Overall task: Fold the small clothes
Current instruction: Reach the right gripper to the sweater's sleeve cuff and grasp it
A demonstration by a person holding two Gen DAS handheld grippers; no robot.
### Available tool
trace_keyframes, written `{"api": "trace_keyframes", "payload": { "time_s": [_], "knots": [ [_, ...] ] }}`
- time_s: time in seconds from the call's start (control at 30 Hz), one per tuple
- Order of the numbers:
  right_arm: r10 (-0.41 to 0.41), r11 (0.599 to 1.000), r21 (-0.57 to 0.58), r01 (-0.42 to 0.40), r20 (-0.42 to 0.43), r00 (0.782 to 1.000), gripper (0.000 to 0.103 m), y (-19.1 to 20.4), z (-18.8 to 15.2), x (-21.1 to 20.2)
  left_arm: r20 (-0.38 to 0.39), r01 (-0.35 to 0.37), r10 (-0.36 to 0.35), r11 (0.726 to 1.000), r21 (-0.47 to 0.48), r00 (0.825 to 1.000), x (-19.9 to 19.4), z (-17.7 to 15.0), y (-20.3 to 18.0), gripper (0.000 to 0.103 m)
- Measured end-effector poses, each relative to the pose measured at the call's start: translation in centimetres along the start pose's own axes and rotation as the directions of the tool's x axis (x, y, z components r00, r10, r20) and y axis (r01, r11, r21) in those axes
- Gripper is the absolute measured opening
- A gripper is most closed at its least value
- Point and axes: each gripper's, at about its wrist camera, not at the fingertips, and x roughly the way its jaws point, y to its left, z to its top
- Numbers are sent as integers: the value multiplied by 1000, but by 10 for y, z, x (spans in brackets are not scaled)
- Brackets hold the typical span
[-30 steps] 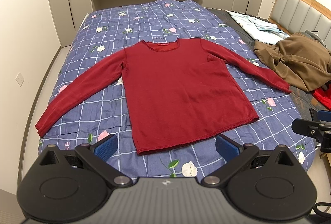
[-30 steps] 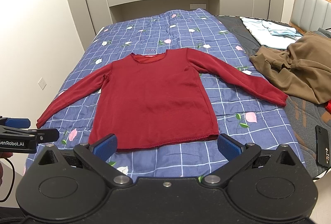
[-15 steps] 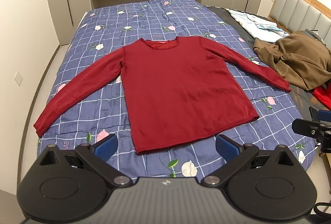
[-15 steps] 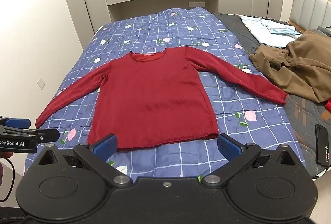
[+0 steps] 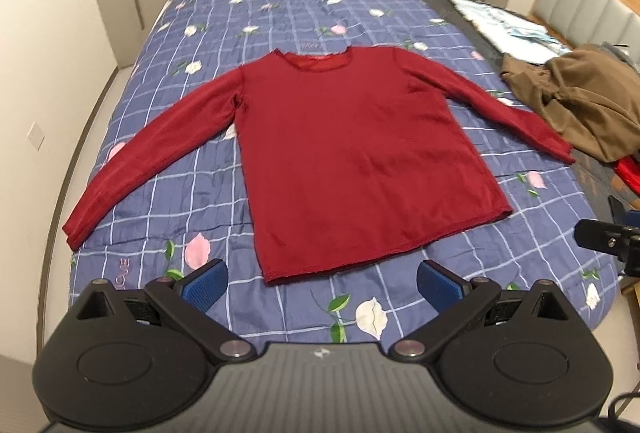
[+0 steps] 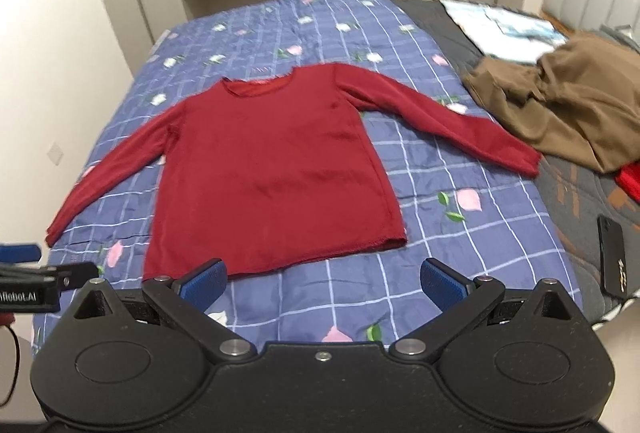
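Note:
A dark red long-sleeved top (image 5: 360, 153) (image 6: 272, 169) lies flat on the blue checked quilt (image 5: 360, 13) (image 6: 460, 253), neck toward the far end and both sleeves spread out sideways. My left gripper (image 5: 322, 283) hovers open above the quilt just short of the hem, nothing between its blue pads. My right gripper (image 6: 324, 283) is open as well, near the hem's right half. Each gripper shows at the edge of the other's view: the right one (image 5: 608, 241) and the left one (image 6: 36, 273).
A brown garment (image 5: 588, 105) (image 6: 568, 101) is heaped on the right side of the bed, with light blue folded clothes (image 6: 508, 29) beyond it and a red item (image 6: 630, 183) beside it. A black phone (image 6: 612, 259) lies near the bed's right edge. A wall runs along the left.
Both grippers have moved forward and lower toward the top's hem, so the top looks larger. Their jaws stay open. The top has not moved.

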Motion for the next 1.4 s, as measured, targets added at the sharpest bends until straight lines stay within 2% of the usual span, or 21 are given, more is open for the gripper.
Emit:
{"api": "trace_keyframes", "payload": {
  "time_s": [0.17, 0.43, 0.7, 0.83, 0.9, 0.97, 1.07, 1.2, 1.3, 1.4],
  "knots": [
    [-65, 998, -8, 65, -29, 997, 103, 0, 31, 20, -30, -17, 15, 997, -72, 999, 24, 29, -1, 102],
    [-52, 996, 70, 52, -6, 999, 103, -33, 88, 65, 30, -65, 66, 997, -34, 997, 65, 102, -38, 102],
    [-19, 993, 115, 20, -11, 1000, 103, -98, 137, 147, 28, -119, 120, 991, -55, 992, 146, 179, -86, 102],
    [-6, 984, 175, 8, -16, 1000, 103, -136, 154, 193, 19, -135, 136, 989, -65, 990, 193, 211, -113, 102],
    [8, 972, 235, -13, 21, 1000, 103, -157, 156, 213, 19, -142, 143, 988, -54, 990, 217, 223, -127, 102],
    [40, 947, 314, -64, 81, 996, 103, -179, 152, 230, 28, -144, 145, 989, -31, 989, 239, 233, -141, 102],
    [55, 900, 425, -99, 116, 992, 103, -205, 138, 253, 33, -160, 159, 987, 8, 987, 273, 250, -159, 102],
    [6, 819, 569, -75, 122, 992, 103, -233, 114, 273, 57, -153, 151, 987, 40, 987, 314, 274, -173, 102],
    [-51, 736, 673, -69, 157, 986, 103, -251, 95, 280, 93, -168, 159, 982, 91, 983, 345, 291, -183, 103],
    [-76, 629, 771, -97, 186, 980, 102, -269, 79, 290, 126, -186, 168, 971, 150, 978, 375, 302, -191, 103]
  ]
}}
